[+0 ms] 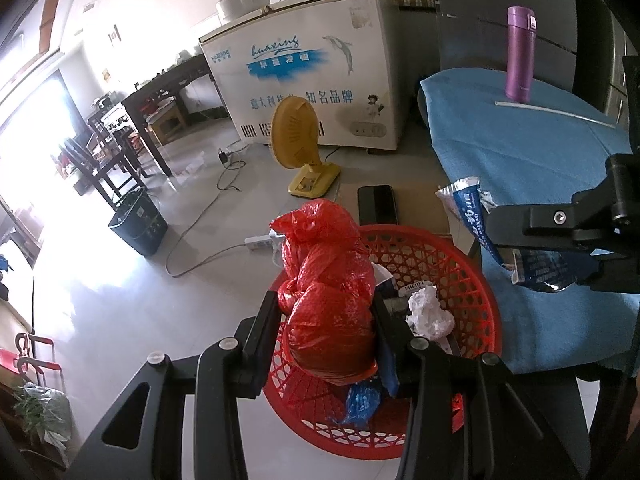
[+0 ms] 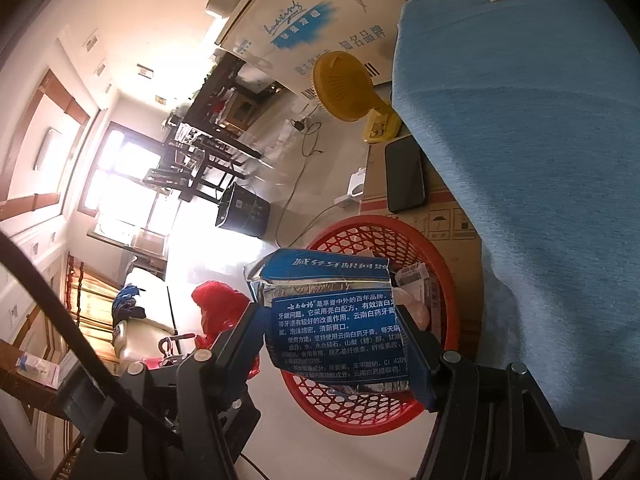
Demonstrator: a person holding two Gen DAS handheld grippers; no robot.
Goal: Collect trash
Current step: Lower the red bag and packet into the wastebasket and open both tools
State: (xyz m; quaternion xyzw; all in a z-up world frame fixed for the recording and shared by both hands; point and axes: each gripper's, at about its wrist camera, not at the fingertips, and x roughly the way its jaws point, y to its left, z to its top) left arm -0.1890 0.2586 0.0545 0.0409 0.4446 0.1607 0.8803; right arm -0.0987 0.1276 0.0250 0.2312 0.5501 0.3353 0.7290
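— What are you working over?

— A table under a blue cloth on your right. A purple flask stands upright at its far end, with a thin white straw lying just in front of it.

— And beside the table?

— A cardboard box with a black phone flat on top. Left of that is pale tiled floor: a yellow fan, a white power strip, a dark bin and a white chest freezer at the far side.
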